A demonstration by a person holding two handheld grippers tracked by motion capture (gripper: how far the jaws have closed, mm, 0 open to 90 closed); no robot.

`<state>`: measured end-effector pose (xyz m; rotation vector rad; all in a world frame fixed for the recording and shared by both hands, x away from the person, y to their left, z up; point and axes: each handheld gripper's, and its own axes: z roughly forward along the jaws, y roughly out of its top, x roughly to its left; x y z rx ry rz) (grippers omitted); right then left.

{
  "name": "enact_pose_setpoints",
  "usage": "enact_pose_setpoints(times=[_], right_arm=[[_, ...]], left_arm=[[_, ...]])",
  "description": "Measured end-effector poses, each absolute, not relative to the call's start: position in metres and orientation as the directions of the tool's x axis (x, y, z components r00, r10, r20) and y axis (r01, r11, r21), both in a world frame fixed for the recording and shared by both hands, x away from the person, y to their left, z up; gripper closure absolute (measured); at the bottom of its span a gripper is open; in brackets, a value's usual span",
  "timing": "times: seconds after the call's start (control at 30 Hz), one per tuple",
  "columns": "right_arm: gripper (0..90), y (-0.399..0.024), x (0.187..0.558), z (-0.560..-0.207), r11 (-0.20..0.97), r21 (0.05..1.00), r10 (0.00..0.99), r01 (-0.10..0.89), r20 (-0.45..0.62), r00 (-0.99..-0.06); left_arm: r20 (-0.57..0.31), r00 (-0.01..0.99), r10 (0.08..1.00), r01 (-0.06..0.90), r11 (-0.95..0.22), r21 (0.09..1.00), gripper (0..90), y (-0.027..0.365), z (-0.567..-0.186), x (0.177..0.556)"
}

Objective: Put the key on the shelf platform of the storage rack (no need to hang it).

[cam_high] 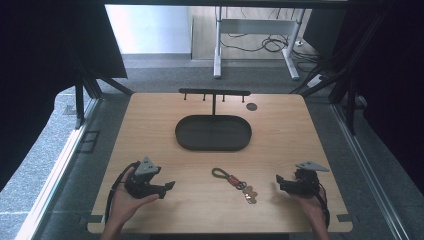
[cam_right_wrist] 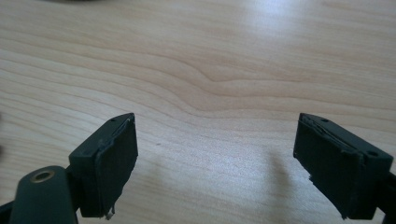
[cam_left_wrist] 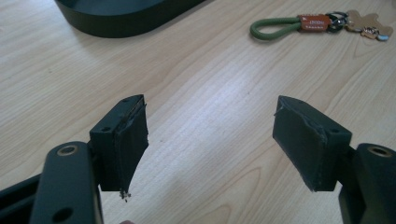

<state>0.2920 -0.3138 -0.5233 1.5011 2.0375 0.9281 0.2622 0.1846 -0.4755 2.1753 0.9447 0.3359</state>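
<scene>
Lying on the table (cam_high: 150, 120), the keychain (cam_high: 235, 180) with its green loop sits just in front of the dark oval tray (cam_high: 213, 133), between the two grippers. The left gripper (cam_high: 170, 186) rests to the keychain's left, the right gripper (cam_high: 278, 180) to its right; both have their jaws spread wide, released, with nothing between them.
</scene>
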Motion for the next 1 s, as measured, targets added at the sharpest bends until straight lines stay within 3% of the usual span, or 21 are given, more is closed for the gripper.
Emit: enact_pose_setpoints(times=[0.87, 1.0], right_arm=[[24.5, -0.319, 0.281, -0.499, 0.249, 0.762, 0.913, 0.598, 0.022, -0.407], [26.9, -0.321, 0.280, -0.495, 0.216, 0.780, 0.900, 0.587, 0.074, -0.430]], left_arm=[[-0.045, 0.709, 0.704, 0.526, -0.484, 0.699, 27.0, 0.177, -0.477, 0.261], [-0.040, 0.707, 0.706, 0.526, -0.487, 0.697, 27.0, 0.179, -0.478, 0.262]])
